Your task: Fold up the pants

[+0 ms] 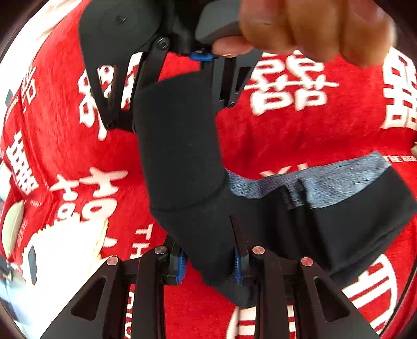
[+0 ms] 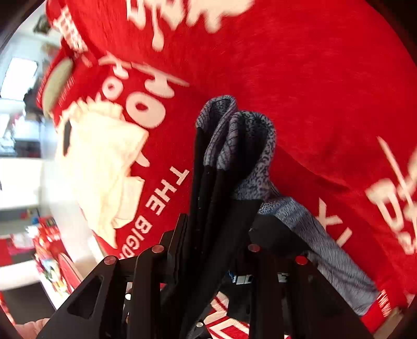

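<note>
The black pants with a grey heathered waistband hang over a red blanket with white characters. My left gripper is shut on a fold of the black fabric between its blue pads. My right gripper shows across from it in the left wrist view, held by a hand, clamped on the far end of the black fabric. In the right wrist view the right gripper is shut on bunched black fabric, with the grey waistband sticking up past its fingers.
A folded cream-white garment lies on the red blanket to the left; it also shows in the left wrist view. The blanket's edge and a bright room lie beyond at the far left.
</note>
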### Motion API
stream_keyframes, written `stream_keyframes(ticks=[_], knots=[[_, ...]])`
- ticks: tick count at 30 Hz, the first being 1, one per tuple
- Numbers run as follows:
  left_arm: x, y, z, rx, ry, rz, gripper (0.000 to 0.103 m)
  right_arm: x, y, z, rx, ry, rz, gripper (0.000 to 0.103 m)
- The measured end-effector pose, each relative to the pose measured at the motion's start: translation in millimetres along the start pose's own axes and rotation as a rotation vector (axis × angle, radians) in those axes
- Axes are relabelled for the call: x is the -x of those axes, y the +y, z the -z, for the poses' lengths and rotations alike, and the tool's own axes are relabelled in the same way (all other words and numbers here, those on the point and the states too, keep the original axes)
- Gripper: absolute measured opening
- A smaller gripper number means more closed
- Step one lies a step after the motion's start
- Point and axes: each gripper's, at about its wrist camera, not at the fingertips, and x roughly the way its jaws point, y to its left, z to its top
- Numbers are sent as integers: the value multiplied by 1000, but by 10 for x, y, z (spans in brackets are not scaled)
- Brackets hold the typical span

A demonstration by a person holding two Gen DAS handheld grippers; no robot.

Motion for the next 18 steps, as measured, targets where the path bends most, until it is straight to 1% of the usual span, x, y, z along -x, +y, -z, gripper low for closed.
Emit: stream_keyframes(ticks=[4,10,12,18], knots=[[197,-228,-115,-43,-27,39,29,408,-300,306,-85,-107,-93,28],[477,-712,-273,-152,-58,91,29,861,-771,822,-181,-230,-210,28],[540,-886,-315,-193,-61,108,29,957,-893,978,-200,-263,-229,28],[611,-1496,-358,-316,-47,141,29,1194,-1457,1569,-279,-354,-286,28]])
